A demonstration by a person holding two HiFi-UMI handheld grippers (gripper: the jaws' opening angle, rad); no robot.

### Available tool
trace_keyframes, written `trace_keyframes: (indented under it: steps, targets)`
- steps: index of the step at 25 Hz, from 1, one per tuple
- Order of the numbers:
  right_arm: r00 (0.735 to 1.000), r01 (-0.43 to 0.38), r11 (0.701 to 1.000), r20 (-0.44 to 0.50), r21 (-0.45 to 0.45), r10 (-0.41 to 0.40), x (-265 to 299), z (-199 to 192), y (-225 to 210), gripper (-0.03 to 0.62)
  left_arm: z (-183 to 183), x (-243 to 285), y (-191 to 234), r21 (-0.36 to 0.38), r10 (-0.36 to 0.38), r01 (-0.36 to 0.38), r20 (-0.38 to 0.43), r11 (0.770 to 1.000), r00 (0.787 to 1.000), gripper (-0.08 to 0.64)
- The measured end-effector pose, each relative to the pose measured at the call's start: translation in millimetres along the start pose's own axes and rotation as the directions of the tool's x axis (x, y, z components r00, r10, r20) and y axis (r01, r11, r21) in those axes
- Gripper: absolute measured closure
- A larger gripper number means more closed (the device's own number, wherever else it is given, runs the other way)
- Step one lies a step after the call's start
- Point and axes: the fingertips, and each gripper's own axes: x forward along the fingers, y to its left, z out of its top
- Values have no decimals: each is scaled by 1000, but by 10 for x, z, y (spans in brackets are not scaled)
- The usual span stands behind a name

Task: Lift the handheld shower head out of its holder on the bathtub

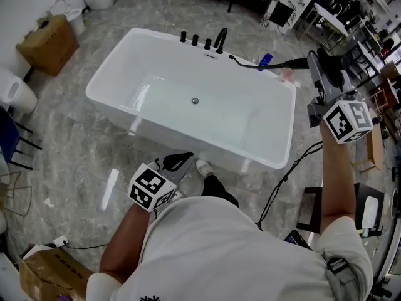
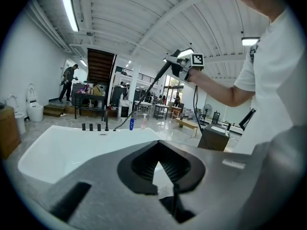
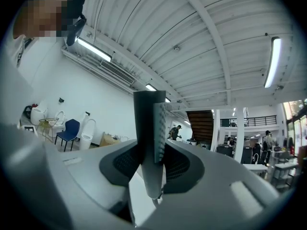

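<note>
The white bathtub (image 1: 125, 49) fills the middle of the head view, with black taps (image 1: 200, 41) on its far rim. The dark handheld shower head (image 1: 331, 66) is off the tub, up at the right, and its black hose (image 1: 247, 64) runs back to the rim. My right gripper (image 1: 316, 68) is shut on it; in the right gripper view the grey handle (image 3: 149, 128) stands upright between the jaws (image 3: 151, 162). The left gripper view shows the head (image 2: 165, 71) raised above the tub (image 2: 57, 147). My left gripper (image 1: 178, 162) (image 2: 158, 169) hangs by the tub's near wall, shut and holding nothing.
A blue bottle (image 1: 265, 60) stands on the tub's far right corner. A cardboard box (image 1: 49, 42) and a toilet (image 1: 15, 93) are at the left. A black cable (image 1: 282, 180) trails over the floor at the right. Desks and racks crowd the far right.
</note>
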Motion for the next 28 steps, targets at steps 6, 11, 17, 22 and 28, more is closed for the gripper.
trace_keyframes:
  steps: [6, 11, 17, 22, 28]
  targets:
    - [1000, 0, 1000, -5, 5, 0, 1, -13, 1, 459, 25, -22, -2, 0, 5, -5, 1, 1000, 1000, 554]
    - [1000, -2, 1000, -9, 6, 2, 4, -21, 1, 459, 31, -31, 9, -4, 8, -8, 0, 1000, 1000, 554]
    - [1000, -2, 1000, -14, 9, 2, -6, -22, 8, 459, 37, -35, 5, -8, 5, -5, 0, 1000, 1000, 554]
    - [1000, -4, 1000, -16, 14, 4, -4, -32, 4, 459, 46, -27, 17, -9, 6, -6, -1, 1000, 1000, 554]
    - [1000, -2, 1000, -17, 20, 2, -39, -64, 2, 459, 23, -6, -6, -11, 3, -3, -2, 1000, 1000, 553]
